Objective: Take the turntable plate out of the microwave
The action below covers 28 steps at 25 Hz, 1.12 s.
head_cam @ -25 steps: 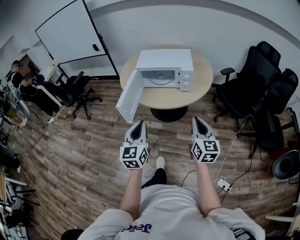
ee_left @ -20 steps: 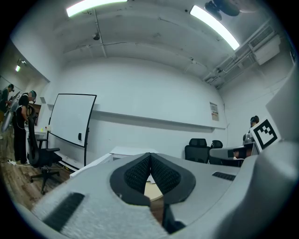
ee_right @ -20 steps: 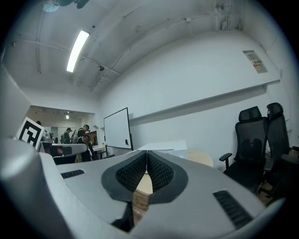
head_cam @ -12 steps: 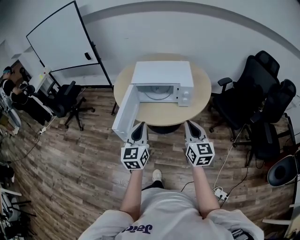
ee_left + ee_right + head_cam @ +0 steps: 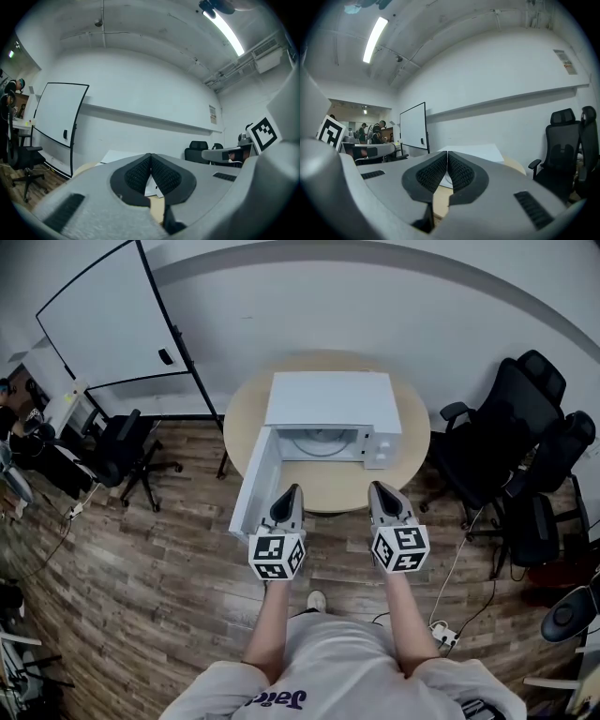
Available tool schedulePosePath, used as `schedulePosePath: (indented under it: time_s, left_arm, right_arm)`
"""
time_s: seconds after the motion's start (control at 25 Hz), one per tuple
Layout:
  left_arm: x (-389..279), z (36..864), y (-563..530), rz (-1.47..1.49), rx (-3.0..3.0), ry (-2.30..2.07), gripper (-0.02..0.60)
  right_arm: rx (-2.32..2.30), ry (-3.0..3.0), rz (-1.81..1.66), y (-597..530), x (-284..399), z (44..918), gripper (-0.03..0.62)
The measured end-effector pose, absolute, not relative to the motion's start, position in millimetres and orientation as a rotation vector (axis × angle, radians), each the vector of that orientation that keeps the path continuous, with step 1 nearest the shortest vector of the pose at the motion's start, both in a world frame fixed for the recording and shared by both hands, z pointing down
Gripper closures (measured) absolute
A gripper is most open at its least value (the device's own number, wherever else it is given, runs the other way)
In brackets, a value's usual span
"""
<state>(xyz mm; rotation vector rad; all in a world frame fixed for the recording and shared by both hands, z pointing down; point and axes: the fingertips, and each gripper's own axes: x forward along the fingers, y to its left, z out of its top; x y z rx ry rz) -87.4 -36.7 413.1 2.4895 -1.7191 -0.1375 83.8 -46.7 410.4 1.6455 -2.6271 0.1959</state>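
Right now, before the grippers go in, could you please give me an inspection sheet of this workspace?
Surface: round wooden table, carrying only the microwave.
Job's things: white microwave on the table, its door swung open to the left; turntable plate inside the cavity.
Clutter: nothing seen on the table.
Grippers: left gripper and right gripper both shut and empty, in front of the open microwave, outside the cavity.
Cables: power strip and a cable on the floor at the right.
Surroundings: whiteboard at the left, black office chairs at the right, wooden floor.
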Motion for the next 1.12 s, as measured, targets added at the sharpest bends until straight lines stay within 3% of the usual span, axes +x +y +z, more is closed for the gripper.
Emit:
schedulePosePath:
  time_s: [0.4, 1.12]
  left_arm:
    - [-90.6, 428.9, -82.2, -0.122, 2.562, -1.604, 0.569]
    - [-71.0, 491.9, -162.0, -0.012, 2.483, -1.513, 0.569]
  right_arm:
    - [1.627, -2.600, 0.229, -91.9, 36.7, 434.9, 0.577]
    - [1.546, -2.575, 0.417, -170.8, 29.8, 503.6, 0.577]
